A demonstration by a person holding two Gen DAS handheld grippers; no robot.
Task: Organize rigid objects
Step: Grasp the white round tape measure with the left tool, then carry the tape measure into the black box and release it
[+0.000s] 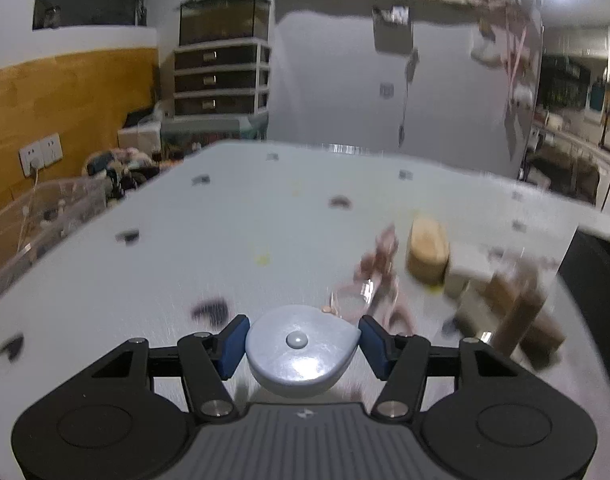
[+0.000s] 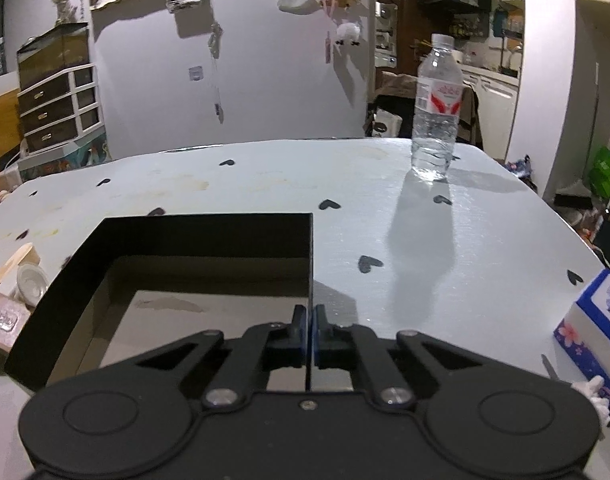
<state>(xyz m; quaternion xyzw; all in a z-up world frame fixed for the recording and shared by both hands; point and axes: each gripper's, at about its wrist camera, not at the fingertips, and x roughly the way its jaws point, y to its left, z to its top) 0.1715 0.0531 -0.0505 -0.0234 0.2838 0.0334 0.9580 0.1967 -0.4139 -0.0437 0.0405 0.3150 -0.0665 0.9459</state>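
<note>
Spanning both views, the pale bench with its black heart marks carried the whole job. A black open box sat on it, and the right tongs were clamped on that box's right wall, steadying it as the receiving container. A water bottle stood well apart at the far edge. Wooden blocks and other small items lay in a loose cluster, too blurred to identify with confidence. The left tongs held a rounded grey-blue object between their blue pads, apparently gripped. Judged step: carrying one item toward the box. The next move called for bringing it over the opening, then releasing.
</note>
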